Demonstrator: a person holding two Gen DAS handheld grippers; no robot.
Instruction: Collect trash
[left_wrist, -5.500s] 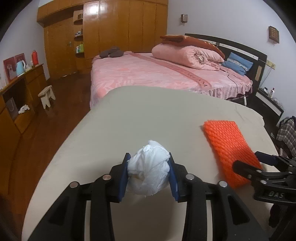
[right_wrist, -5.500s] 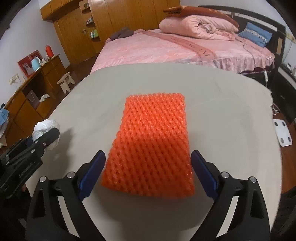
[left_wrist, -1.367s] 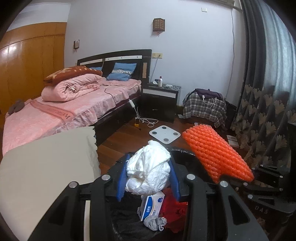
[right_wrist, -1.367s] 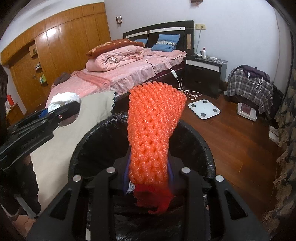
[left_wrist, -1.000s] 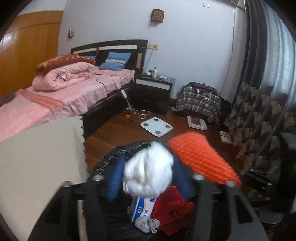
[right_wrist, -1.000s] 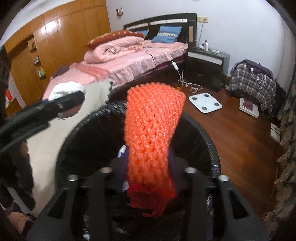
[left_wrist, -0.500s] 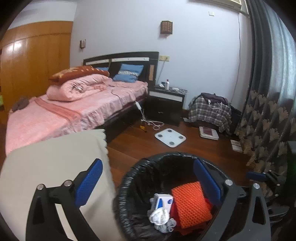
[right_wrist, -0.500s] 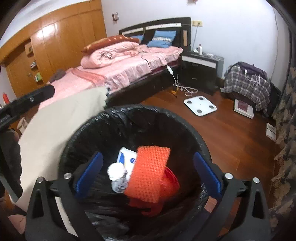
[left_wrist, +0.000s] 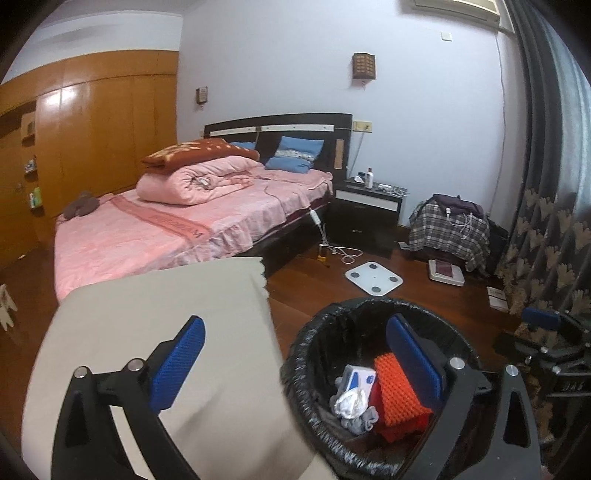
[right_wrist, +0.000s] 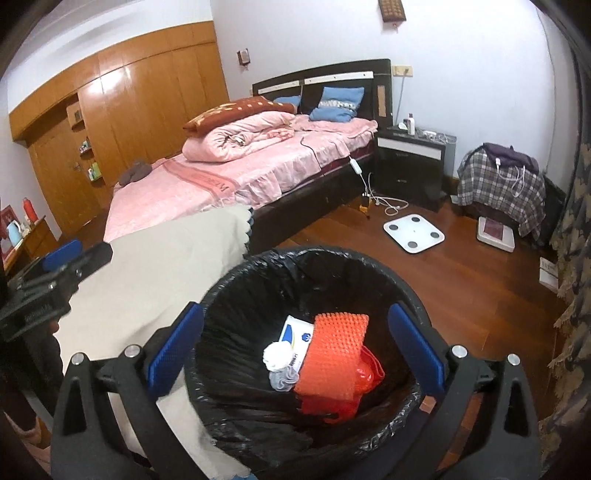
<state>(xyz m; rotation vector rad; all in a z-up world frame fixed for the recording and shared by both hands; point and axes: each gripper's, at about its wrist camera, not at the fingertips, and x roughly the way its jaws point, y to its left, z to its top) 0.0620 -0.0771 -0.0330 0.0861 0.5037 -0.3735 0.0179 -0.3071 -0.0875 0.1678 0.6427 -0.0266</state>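
Trash lies inside the black-lined bin (right_wrist: 229, 291): an orange mesh pad (right_wrist: 332, 354) rests on a red bag (right_wrist: 365, 369), with a crumpled white wad (right_wrist: 277, 356) and a small blue-and-white packet (right_wrist: 293, 334) just beside it. The right claw (right_wrist: 293, 349) hangs above the bin mouth, its jaws having just spread wide, nothing between the blue pads. The left claw (left_wrist: 291, 363) is likewise released and bare, its jaws also having just opened; one pad sits over the beige-covered counter (left_wrist: 147, 302), the other over the bin (left_wrist: 306, 347). From the left wrist view the orange mesh pad (left_wrist: 397, 391) and the white wad (left_wrist: 349, 400) show at the bin's bottom. Behind stand a pink bed (right_wrist: 258, 166), a white scale (right_wrist: 413, 229) on the wood floor, and a wooden wardrobe (right_wrist: 140, 110).
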